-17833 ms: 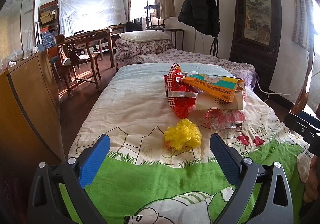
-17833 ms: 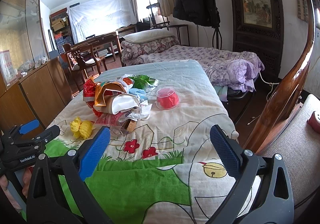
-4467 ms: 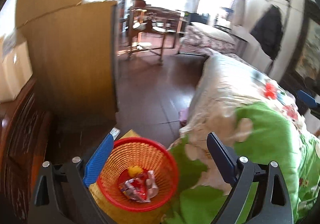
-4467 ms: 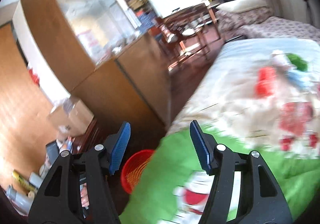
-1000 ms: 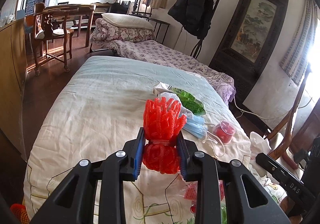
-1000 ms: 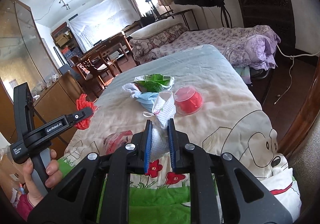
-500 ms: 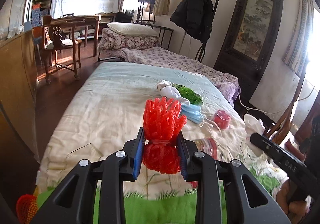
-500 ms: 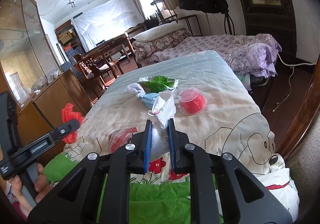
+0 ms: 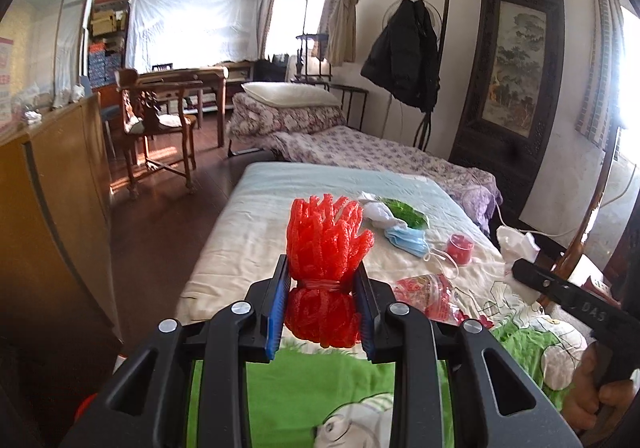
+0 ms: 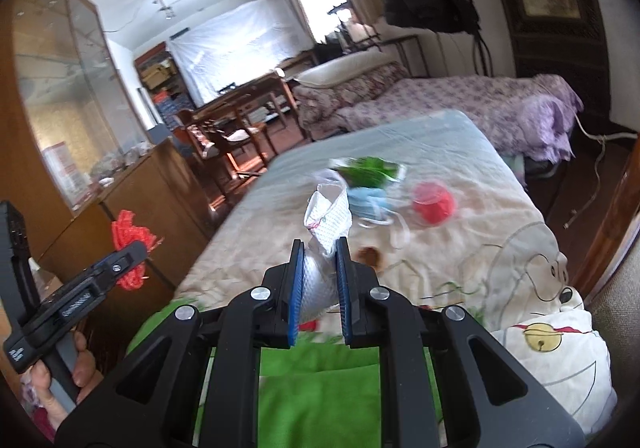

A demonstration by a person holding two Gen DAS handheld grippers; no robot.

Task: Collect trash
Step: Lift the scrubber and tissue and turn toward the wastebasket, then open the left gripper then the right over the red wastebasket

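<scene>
Red foam net (image 9: 324,268), bunched and tied at its waist, sits pinched between our left gripper (image 9: 322,314) pads, long axis running up and away from the jaws, frilly end on top. We hold it in the air over the bed's near end, w/ the green quilt (image 9: 304,380) below. Our right gripper (image 10: 318,288) is pressed tight on a white wrapper (image 10: 326,224), crumpled, sticking up past the blue pads, also off the bed.

Both loads are up, so the next move, we judge, is a carry to a bin. A sliver of red rim (image 9: 86,406) shows at the low left edge of the left view, below and left of the left gripper, beside the bed; prob. the basket, but too little shows to be sure. If so, the left hand is nearer, and the right has to cross over the quilt corner to reach it.

Left on the bed (image 9: 256,216), farther out: clear red-print bag (image 9: 428,298) nearest, then red cup (image 9: 460,248), blue mask (image 9: 406,240), green packet (image 9: 404,212) w/ white scrap beside it. So the task is partway, several pcs to go.

Brown cabinet (image 9: 60,208) stands left across the dark floor.
</scene>
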